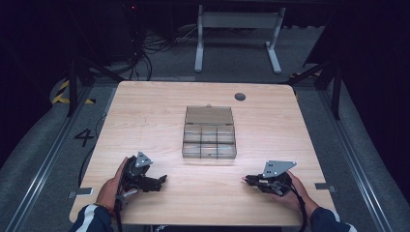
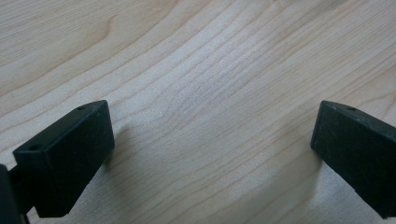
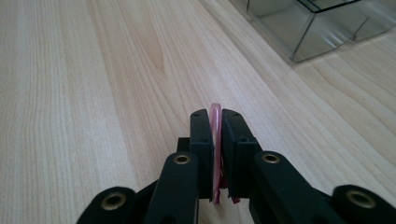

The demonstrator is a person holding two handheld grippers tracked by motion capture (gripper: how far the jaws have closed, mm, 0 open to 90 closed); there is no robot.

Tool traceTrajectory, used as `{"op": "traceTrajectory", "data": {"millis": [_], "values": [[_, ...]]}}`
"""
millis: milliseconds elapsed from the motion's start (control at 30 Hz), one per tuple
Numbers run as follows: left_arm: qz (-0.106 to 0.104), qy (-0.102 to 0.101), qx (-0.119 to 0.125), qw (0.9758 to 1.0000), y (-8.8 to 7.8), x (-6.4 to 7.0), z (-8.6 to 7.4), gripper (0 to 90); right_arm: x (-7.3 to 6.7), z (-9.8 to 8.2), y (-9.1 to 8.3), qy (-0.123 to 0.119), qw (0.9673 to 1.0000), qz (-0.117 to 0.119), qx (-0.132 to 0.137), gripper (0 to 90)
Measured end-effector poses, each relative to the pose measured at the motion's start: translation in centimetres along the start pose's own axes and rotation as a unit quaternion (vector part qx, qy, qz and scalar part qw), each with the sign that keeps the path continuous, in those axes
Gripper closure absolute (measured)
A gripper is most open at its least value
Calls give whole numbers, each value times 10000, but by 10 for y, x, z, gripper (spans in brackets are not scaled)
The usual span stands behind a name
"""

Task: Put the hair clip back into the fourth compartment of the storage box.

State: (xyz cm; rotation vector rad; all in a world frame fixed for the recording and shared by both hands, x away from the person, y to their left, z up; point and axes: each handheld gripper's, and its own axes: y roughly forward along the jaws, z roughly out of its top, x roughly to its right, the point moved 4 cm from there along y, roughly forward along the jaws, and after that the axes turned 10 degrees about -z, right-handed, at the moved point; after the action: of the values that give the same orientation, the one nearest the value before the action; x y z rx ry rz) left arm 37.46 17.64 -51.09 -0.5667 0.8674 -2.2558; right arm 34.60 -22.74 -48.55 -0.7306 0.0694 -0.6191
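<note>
A thin pink flat piece [image 3: 215, 140] stands edge-on between the two black jaws of my right gripper [image 3: 215, 116], which is shut on it; its pink tip [image 1: 243, 178] pokes out toward the table's middle. The right gripper [image 1: 247, 179] lies low over the wooden table [image 1: 159, 111] at the front right, held by a hand. At the front left my left gripper [image 1: 163, 179] rests near the table, and its jaws [image 2: 210, 140] stand wide open over bare wood with nothing between them. A clear plastic compartment box [image 1: 210, 132] with its lid laid back sits in the table's middle.
The corner of the clear box [image 3: 322, 28] lies ahead and to the right of the right gripper. A dark round grommet [image 1: 240, 96] sits near the table's far edge. White desk legs [image 1: 199, 43] and cables stand on the floor beyond.
</note>
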Motion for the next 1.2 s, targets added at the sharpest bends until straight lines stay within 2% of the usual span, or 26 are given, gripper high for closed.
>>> {"op": "traceTrajectory", "data": {"millis": [600, 1000, 1200], "values": [[-5, 0, -13, 10000, 0, 0, 0, 1, 11, 6, -6, 74, 9998, -175, 28, 845], [1, 1, -2, 10000, 0, 0, 0, 1, 24, 26, -10, 151, 9993, -299, 188, 845], [-5, 2, -16, 10000, 0, 0, 0, 1, 26, 37, -7, 8, 9991, -388, 187, 844]]}}
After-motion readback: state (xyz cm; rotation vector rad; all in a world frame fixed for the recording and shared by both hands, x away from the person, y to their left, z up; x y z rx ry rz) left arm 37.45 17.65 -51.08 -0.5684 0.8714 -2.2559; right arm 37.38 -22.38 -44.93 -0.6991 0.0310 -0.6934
